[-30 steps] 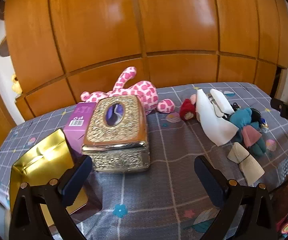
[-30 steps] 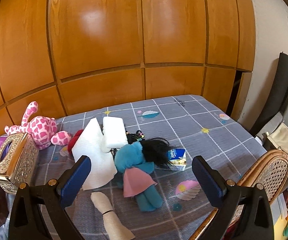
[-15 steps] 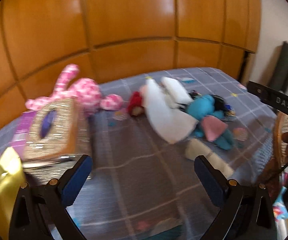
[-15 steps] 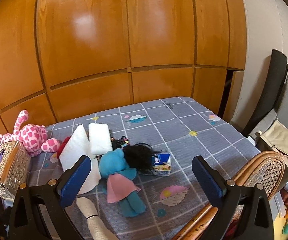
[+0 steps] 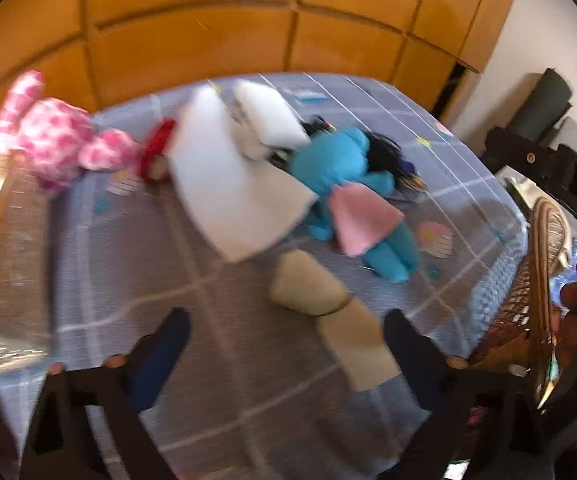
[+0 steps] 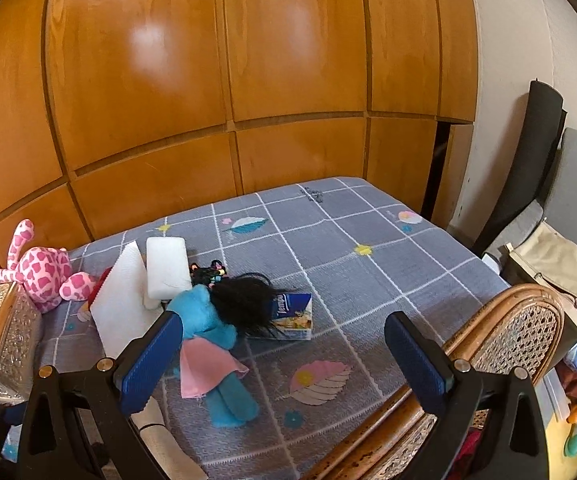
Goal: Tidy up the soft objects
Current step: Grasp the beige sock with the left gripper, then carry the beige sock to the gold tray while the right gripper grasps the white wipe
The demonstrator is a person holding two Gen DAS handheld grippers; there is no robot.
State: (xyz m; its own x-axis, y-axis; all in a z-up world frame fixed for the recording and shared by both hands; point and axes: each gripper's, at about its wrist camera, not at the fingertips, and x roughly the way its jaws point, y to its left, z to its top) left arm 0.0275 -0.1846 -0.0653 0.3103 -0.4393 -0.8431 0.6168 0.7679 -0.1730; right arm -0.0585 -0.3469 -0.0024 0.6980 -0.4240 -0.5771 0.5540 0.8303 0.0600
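Soft things lie on the grey checked tablecloth [image 6: 368, 248]: a blue doll [image 5: 352, 176] [image 6: 212, 344] with black hair and pink skirt, a pink spotted plush [image 5: 52, 140] [image 6: 40, 272], a white cloth [image 5: 232, 184] [image 6: 120, 300], a white pad [image 5: 268, 116] [image 6: 166, 268] and a beige rolled cloth tied with a band [image 5: 328, 304] [image 6: 160, 436]. My left gripper [image 5: 284, 340] is open, just in front of the beige roll; that view is blurred. My right gripper [image 6: 284, 348] is open and empty, held above the table's front right, with the doll beside its left finger.
An ornate silver tissue box [image 6: 0, 340] [image 5: 4, 264] stands at the left. A small tissue pack [image 6: 292, 316] lies behind the doll. A wicker chair back [image 6: 508, 344] [image 5: 544, 280] stands against the table's right front edge. Wooden panels form the back wall.
The left gripper has swung right and down, from the silver box toward the beige roll and doll. The right gripper has drawn back and risen a little. Both stay open.
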